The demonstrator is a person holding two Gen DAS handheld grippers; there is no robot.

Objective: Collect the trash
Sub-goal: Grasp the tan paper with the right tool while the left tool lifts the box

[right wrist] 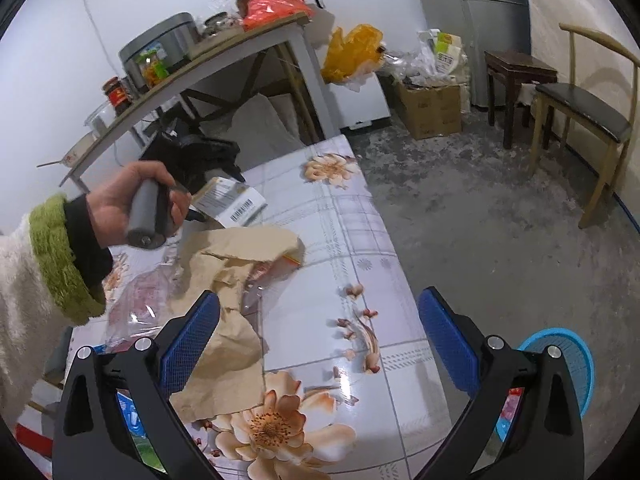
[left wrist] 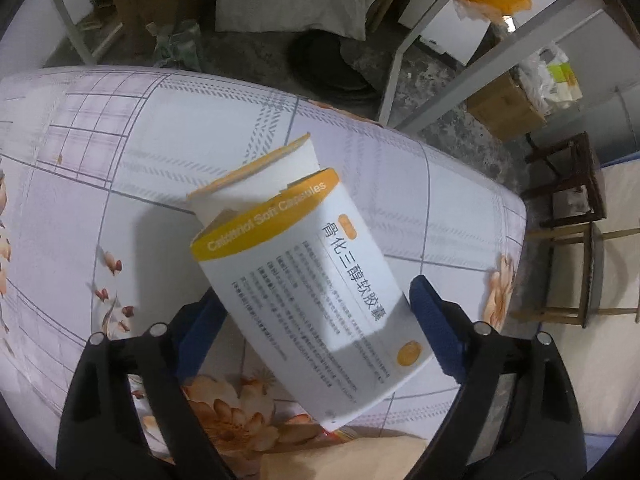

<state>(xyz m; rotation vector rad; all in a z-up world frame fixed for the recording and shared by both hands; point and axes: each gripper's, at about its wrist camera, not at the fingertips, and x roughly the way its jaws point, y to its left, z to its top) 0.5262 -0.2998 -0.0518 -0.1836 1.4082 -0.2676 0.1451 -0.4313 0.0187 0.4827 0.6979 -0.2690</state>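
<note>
My left gripper (left wrist: pixel 316 304) is shut on a white and yellow capsule box (left wrist: pixel 308 276) with its end flap open, held above the flowered tablecloth (left wrist: pixel 120 140). In the right wrist view the same box (right wrist: pixel 232 200) shows in the left gripper (right wrist: pixel 200 176), held by a hand. My right gripper (right wrist: pixel 320 316) is open and empty above the table. Crumpled brown paper (right wrist: pixel 232 280) and a clear plastic wrapper (right wrist: pixel 136 304) lie on the table beside its left finger. A blue basket (right wrist: pixel 560 376) stands on the floor at the lower right.
A side table (right wrist: pixel 208 60) with jars, a cooker and an orange bag stands behind. A cardboard box (right wrist: pixel 432 112), a dark stool (right wrist: pixel 516 80) and a wooden chair (right wrist: pixel 580 112) stand on the concrete floor at right. The table's edge runs diagonally at right.
</note>
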